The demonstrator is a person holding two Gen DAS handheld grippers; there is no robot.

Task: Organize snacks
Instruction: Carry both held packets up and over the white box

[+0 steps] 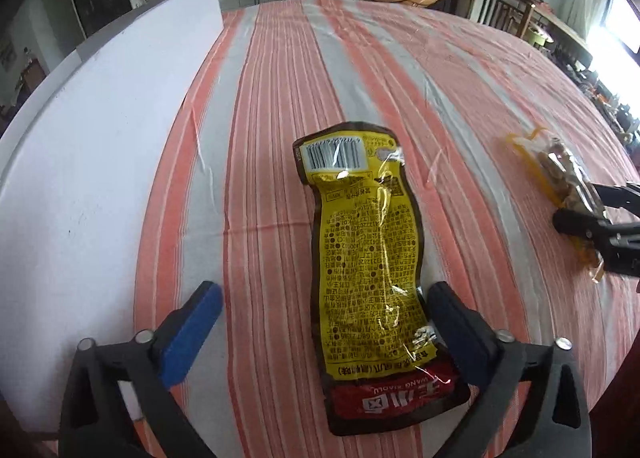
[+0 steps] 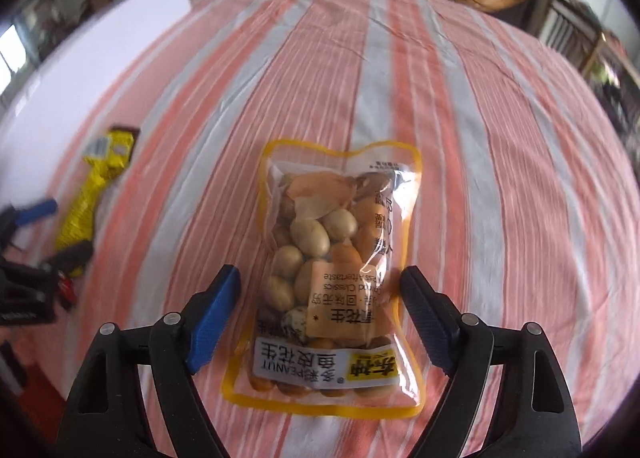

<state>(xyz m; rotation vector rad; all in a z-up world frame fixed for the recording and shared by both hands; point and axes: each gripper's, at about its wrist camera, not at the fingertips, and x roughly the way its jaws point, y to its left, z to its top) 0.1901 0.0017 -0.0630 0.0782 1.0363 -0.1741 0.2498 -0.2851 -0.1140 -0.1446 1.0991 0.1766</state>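
A yellow and brown snack pouch [image 1: 368, 258] lies flat on the striped cloth, its red end nearest the camera. My left gripper [image 1: 324, 334] is open, with the pouch's near end between its blue pads, closer to the right pad. A clear peanut packet with a yellow border [image 2: 336, 278] lies flat between the open blue pads of my right gripper [image 2: 322, 306], touching neither. The peanut packet also shows in the left wrist view [image 1: 560, 182], with the right gripper [image 1: 588, 214] around it. The yellow pouch [image 2: 96, 194] and the left gripper [image 2: 48, 230] show at the left of the right wrist view.
The table is covered by an orange, white and grey striped cloth [image 1: 360, 78]. A large white board [image 1: 92, 162] stands along the table's left side. Chairs [image 1: 500, 10], an orange lounge seat and a sideboard with plants stand beyond the far edge.
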